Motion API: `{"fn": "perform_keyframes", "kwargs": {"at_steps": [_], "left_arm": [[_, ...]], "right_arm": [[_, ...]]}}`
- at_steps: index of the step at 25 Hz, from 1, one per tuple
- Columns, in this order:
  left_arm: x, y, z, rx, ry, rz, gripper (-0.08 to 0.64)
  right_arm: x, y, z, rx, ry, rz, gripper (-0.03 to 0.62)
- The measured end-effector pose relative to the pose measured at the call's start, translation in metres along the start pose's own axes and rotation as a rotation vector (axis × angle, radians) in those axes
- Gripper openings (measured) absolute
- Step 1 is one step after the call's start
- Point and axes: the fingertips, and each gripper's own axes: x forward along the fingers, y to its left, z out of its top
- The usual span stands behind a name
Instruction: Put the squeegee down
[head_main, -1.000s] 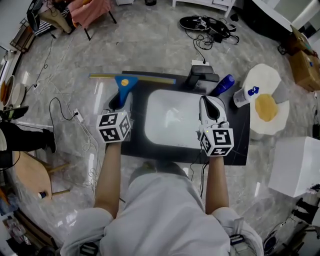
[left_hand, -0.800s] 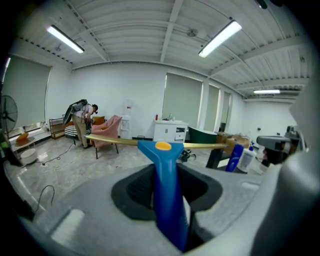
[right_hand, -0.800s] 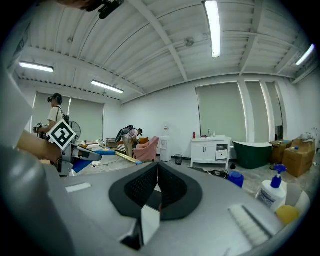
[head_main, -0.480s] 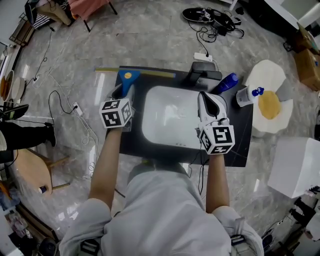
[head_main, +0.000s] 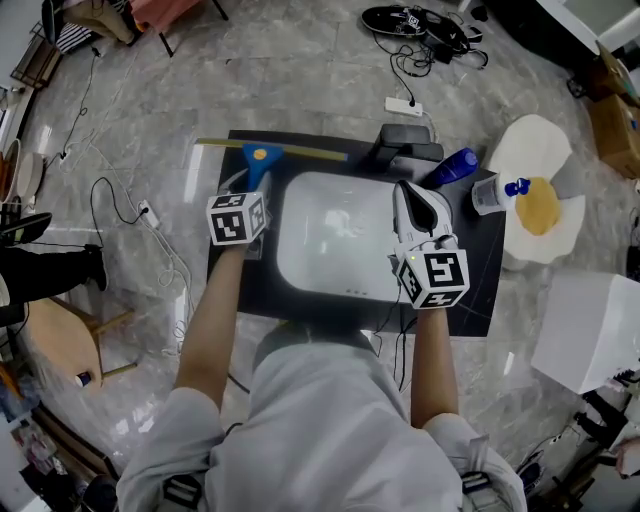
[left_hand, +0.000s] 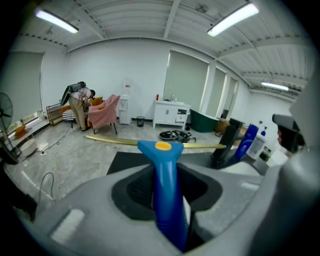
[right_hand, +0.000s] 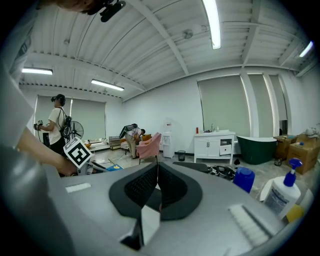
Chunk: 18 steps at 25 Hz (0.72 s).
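Observation:
The squeegee has a blue handle and a long yellow blade lying across the back left edge of the black counter; I cannot tell if the blade touches it. My left gripper is shut on the blue handle. In the left gripper view the squeegee handle runs up between the pads of the left gripper to the blade. My right gripper hovers over the right side of the white sink. In the right gripper view the right gripper is shut, its pads together on nothing.
A black faucet stands behind the sink, with a blue bottle and a white pump bottle to its right. A white stool with a yellow cloth and a white box stand at the right. Cables trail on the floor at the left.
My left gripper has sunk and moved away from me with the squeegee, bringing the blade down toward the counter's back edge. The right gripper has drifted only slightly.

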Motion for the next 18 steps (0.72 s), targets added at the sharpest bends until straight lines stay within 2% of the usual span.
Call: {"fn": "perform_keyframes", "kwargs": {"at_steps": [18], "left_arm": [[0.061,0.012,-0.049,-0.032,0.141,0.006,0.130]], "right_arm": [[0.027,-0.019,-0.025,0.004,0.062,-0.020,0.003]]}}
